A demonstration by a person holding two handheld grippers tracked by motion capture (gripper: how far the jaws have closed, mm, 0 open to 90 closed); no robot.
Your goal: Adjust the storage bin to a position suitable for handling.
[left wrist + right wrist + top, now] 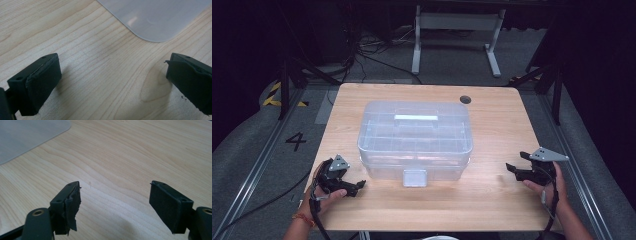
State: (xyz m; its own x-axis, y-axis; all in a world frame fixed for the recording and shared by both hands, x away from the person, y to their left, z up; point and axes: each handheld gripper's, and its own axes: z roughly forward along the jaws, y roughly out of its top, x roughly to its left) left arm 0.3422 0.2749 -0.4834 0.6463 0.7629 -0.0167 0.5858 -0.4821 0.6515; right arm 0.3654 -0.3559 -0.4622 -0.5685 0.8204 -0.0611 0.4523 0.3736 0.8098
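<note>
Wood table [492, 200] on grey floor. Clear lidded box [415, 137] sits mid-table, front latch [415, 177] facing the person. Left gripper [357, 186] near box's front-left corner, jaws wide, empty. Right gripper [516, 161] right of box, apart from it, jaws wide, empty.

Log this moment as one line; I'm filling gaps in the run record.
left gripper: open, empty | right gripper: open, empty | clear box: centred on table, lid shut, untouched
</note>
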